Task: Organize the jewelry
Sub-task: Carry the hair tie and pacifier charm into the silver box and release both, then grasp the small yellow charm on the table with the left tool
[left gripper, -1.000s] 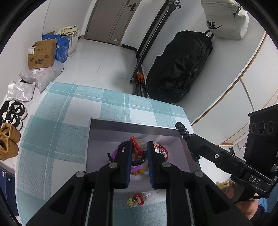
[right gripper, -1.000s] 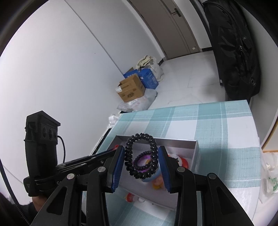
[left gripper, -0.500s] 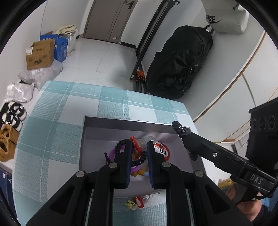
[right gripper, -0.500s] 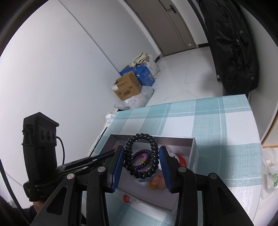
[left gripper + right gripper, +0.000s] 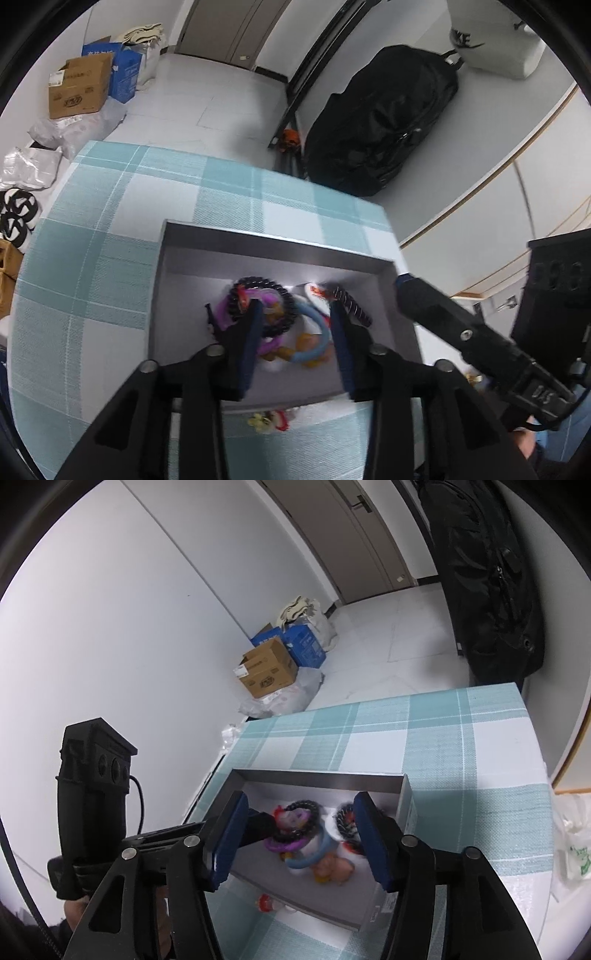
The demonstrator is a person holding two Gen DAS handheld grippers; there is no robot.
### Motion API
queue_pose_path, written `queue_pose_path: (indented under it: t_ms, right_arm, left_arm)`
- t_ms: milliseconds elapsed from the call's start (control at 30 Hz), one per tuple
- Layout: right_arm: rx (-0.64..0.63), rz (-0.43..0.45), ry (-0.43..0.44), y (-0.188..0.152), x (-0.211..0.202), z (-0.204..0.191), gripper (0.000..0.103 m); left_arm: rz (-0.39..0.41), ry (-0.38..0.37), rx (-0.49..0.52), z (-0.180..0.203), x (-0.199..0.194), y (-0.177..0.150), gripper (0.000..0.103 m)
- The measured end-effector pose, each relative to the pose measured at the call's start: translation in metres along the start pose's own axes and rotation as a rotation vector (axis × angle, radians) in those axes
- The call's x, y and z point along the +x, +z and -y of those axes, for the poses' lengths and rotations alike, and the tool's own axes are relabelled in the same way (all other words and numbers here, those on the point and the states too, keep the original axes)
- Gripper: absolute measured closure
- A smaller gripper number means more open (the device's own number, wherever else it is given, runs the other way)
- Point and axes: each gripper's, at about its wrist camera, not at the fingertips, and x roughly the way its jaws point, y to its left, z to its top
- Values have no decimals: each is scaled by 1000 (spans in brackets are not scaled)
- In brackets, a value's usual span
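1. On the left of the left wrist view, our left tool (image 5: 295,328) hangs over the grey box (image 5: 192,295) with its jaws spread wide and nothing between them.
2. Below it, inside the box, the jewelry lies in one heap: a black coil band (image 5: 266,295), a purple ring (image 5: 225,314) and a blue ring (image 5: 317,339), all overlapping. They could snag, so lifting one may drag the rest out.
3. On the near tabletop (image 5: 92,258), just outside the box wall, a small red and yellow piece (image 5: 269,419) remains unsorted. We judge it easy to overlook, since the tool bodies half hide it.
4. Further right, a second black coil (image 5: 345,821) lies in the box beside the heap, touching a red and white piece.
5. Our right tool (image 5: 299,834) is also wide apart and empty, poised over the box's right half. Both tools crowd the same box, so we risk knocking them together or nudging the wall.
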Motion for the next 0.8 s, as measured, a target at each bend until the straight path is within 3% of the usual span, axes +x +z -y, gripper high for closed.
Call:
queue_pose_path:
  t_ms: [67, 167, 200, 367, 500, 600, 800]
  right_arm:
    - [-5, 8, 2, -1, -2, -1, 44]
    - [-9, 30, -7, -1, -6, -1, 36]
    - [-9, 39, -11, -1, -8, -1, 34]
    - [-21, 70, -20, -2, -17, -2, 31]
    - [-46, 91, -33, -5, -23, -6, 25]
    - [-66, 89, -45, -9, -24, -12, 24]
    - [-123, 74, -79, -21, -25, -21, 21]
  left_arm:
    - [13, 4, 11, 3, -4, -1, 65]
    - [43, 27, 18, 3, -10, -2, 45]
    - [55, 28, 12, 2, -13, -3, 43]
    - [88, 33, -8, -3, -23, -4, 43]
    - [91, 86, 10, -3, -24, -7, 43]
    - [108, 130, 35, -2, -26, -14, 43]
    - [138, 140, 61, -1, -38, -25, 42]
